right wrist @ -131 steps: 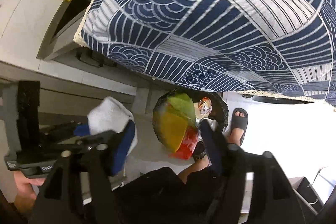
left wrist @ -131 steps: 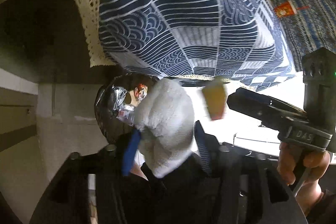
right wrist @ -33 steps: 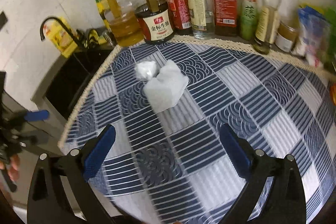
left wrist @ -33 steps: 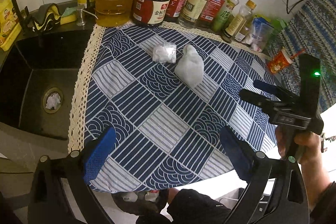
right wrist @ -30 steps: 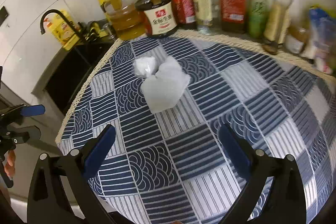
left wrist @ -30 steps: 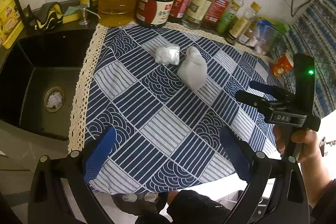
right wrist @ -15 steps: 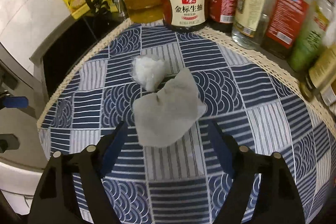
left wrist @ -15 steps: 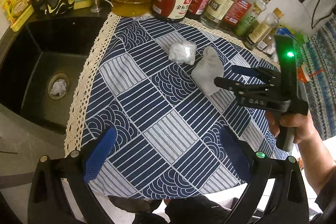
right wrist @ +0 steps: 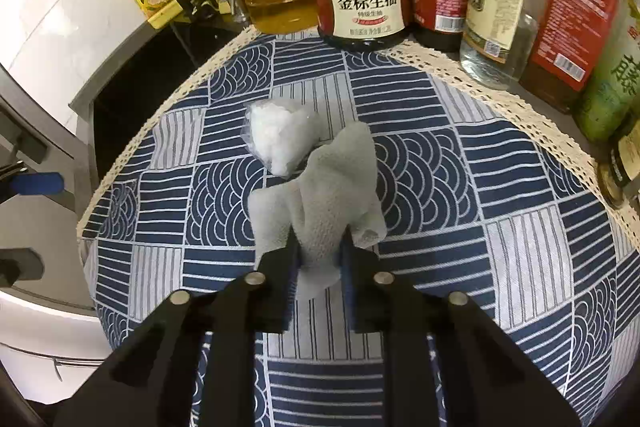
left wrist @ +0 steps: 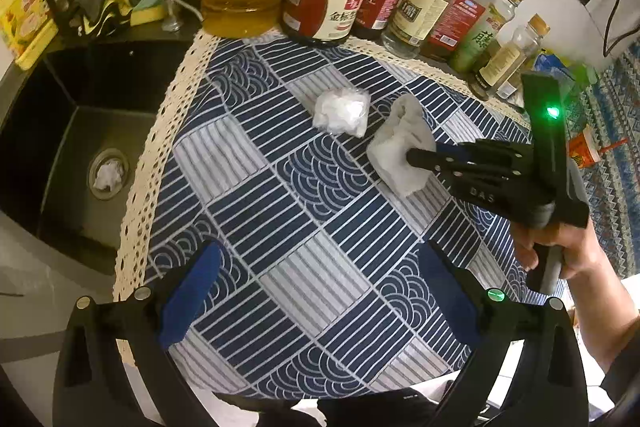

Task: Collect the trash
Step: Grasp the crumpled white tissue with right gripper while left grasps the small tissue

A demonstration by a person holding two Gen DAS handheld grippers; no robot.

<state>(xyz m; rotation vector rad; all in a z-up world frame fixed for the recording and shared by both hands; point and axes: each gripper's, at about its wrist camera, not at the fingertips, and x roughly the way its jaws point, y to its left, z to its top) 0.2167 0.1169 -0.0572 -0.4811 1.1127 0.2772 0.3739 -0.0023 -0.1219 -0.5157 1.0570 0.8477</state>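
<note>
A crumpled white paper towel (right wrist: pixel 324 195) lies on the blue patterned tablecloth (right wrist: pixel 460 259). My right gripper (right wrist: pixel 320 251) is shut on its near end; in the left wrist view the same gripper (left wrist: pixel 416 157) pinches the paper towel (left wrist: pixel 394 143) from the right. A small clear bag of white crumpled stuff (right wrist: pixel 280 139) sits just behind the towel, also seen as the bag (left wrist: pixel 342 111) in the left wrist view. My left gripper (left wrist: pixel 316 295) hangs open above the cloth's near part, with nothing between its blue pads.
A row of oil and sauce bottles (left wrist: pixel 332 3) lines the back of the counter. A black sink (left wrist: pixel 80 131) with a white wad in its drain lies left of the cloth. A hand (left wrist: pixel 568 259) holds the right gripper's handle.
The right gripper came down onto the paper towel and its jaws closed on it. The left gripper drifted slightly closer to the counter and stayed open.
</note>
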